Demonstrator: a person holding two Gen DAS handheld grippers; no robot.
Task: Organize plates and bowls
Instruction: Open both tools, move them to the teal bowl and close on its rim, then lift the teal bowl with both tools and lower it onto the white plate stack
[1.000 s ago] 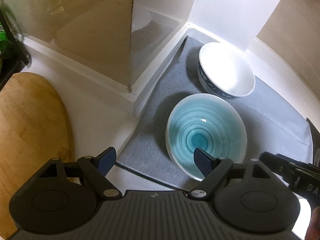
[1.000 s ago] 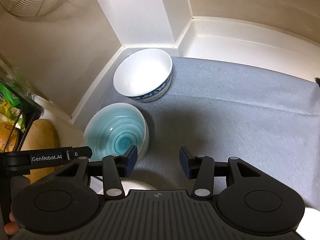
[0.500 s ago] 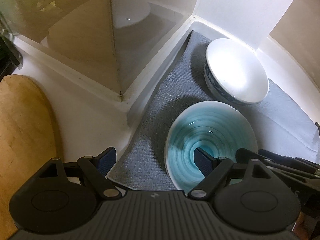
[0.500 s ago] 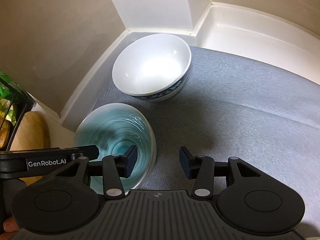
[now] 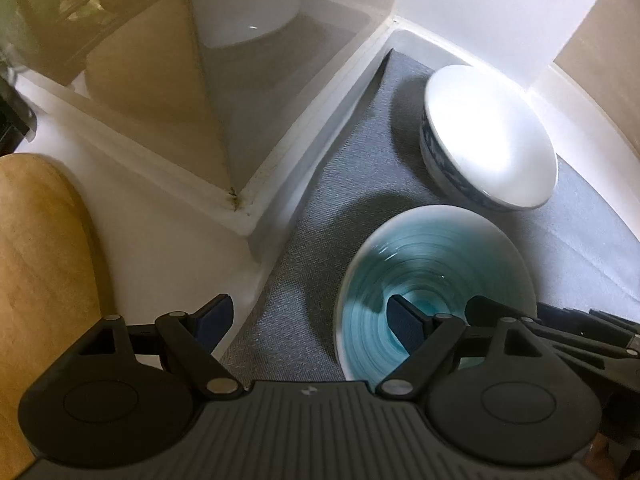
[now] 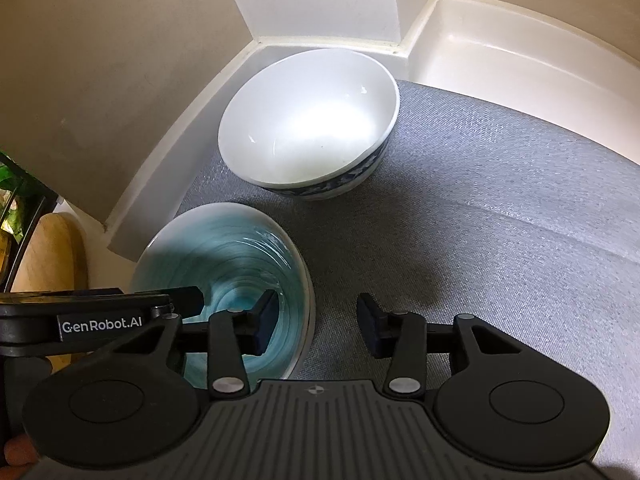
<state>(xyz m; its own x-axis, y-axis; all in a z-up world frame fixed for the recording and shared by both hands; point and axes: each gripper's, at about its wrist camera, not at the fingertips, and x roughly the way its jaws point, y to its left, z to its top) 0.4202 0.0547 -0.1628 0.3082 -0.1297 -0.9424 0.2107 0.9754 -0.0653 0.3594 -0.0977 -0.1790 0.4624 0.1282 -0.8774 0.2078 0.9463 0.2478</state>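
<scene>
Teal bowl [image 6: 224, 276] on grey mat [image 6: 500, 220], just in front of white bowl [image 6: 308, 120] in mat's back corner. Right gripper [image 6: 316, 320] closing astride teal bowl's right rim, pads not pressing. Left gripper [image 5: 308, 320] spread wide astride left rim, no contact visible.

A white bench [image 5: 168, 240] is carrying a grey mat [image 6: 500, 216] tucked into a corner below white walls. A teal bowl [image 6: 240, 256] is sitting on the mat near its edge, and a white bowl with a blue-patterned outside [image 6: 312, 120] is resting just behind it. A wooden board [image 5: 36, 264] is lying on the bare bench beside the mat.
</scene>
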